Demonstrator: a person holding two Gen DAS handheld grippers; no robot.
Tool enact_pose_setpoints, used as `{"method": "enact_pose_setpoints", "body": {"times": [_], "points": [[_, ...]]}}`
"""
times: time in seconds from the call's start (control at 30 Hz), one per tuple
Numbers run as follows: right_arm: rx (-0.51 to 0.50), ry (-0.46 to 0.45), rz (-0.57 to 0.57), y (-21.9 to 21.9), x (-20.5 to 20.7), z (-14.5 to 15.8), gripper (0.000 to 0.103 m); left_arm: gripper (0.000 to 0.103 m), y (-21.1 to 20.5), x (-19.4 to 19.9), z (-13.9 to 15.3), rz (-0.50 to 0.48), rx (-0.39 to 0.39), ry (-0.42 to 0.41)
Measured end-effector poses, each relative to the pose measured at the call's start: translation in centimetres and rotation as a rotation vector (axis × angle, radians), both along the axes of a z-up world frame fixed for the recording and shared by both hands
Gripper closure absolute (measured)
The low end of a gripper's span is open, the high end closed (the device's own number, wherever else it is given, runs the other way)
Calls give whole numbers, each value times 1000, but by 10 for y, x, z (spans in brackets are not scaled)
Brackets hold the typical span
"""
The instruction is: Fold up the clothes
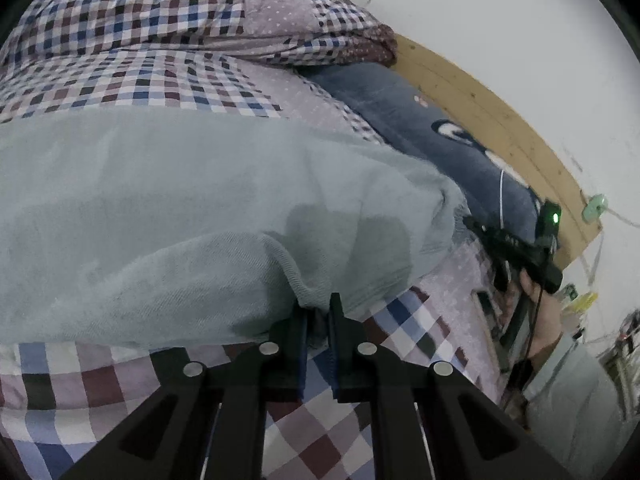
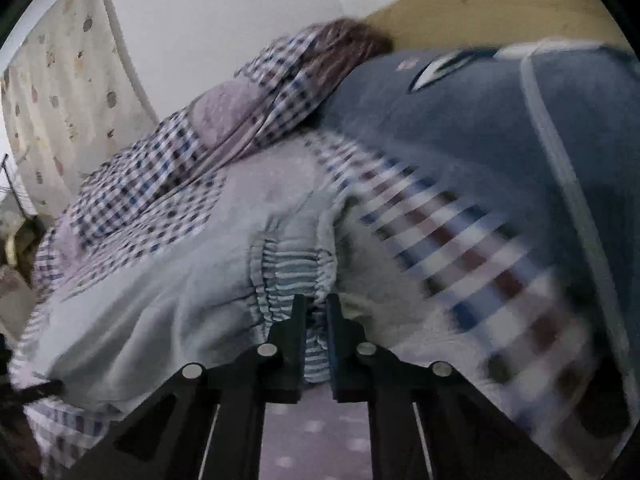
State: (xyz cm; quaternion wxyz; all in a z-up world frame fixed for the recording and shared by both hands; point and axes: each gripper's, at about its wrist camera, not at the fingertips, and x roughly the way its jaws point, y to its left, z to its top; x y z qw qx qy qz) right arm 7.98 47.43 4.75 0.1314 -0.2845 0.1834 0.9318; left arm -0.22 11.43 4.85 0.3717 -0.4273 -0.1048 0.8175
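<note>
Two grippers clamped on one pale blue garment (image 1: pixel 192 216), left gripper (image 1: pixel 318 312) pinching its hem, right gripper (image 2: pixel 316 312) nipping the striped elastic waistband (image 2: pixel 292 268), cloth spread ahead over checked bedding (image 1: pixel 120 40)

txt: none legible | labels: none | nums: none | signs: none

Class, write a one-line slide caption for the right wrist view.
Right gripper pinches pale blue garment's striped elastic waistband over checked bedding.

Left gripper (image 1: pixel 318 314) pinching pale blue garment (image 1: pixel 200 208).
Fingers closed on a hem fold; cloth drapes over checked bedspread (image 1: pixel 120 80). Right gripper (image 1: pixel 472 226) at garment's far edge.
</note>
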Motion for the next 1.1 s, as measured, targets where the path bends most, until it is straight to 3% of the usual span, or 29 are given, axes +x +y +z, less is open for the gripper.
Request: {"method": "enact_pose_setpoints", "body": {"times": [0.1,0.17,0.23,0.33,0.4,0.47,0.53,0.6,0.7,0.83,0.93,1.03,1.1], "points": [[10,25,-67,15,23,13,103,97,-11,9,15,5,78,21],[7,-13,-162,33,40,17,103,97,-15,13,6,-1,77,-14],[-71,-44,-227,54,55,10,103,96,-9,14,-21,-18,-25,-79],[-126,-68,-278,65,64,3,100,91,-5,20,-40,-7,-93,-96],[-106,-65,-254,55,59,5,100,76,-9,21,-35,24,-62,-118],[-57,-62,-213,37,48,14,99,35,-19,24,-29,71,-32,-119],[-7,-44,-161,17,39,23,96,23,-32,27,-21,122,-6,-109],[32,-20,-98,-6,32,31,88,23,-52,28,-15,177,2,-112],[77,2,23,-49,17,39,59,23,-88,28,-9,281,23,-126],[112,-9,170,-103,-6,39,56,22,-162,20,-13,501,80,-182],[155,-24,247,-137,-22,33,54,22,-225,16,-21,685,177,-225],[157,-26,292,-159,-31,26,54,21,-288,19,-25,881,282,-225],[165,-22,316,-171,-36,25,53,21,-314,18,-26,955,302,-214]]}}
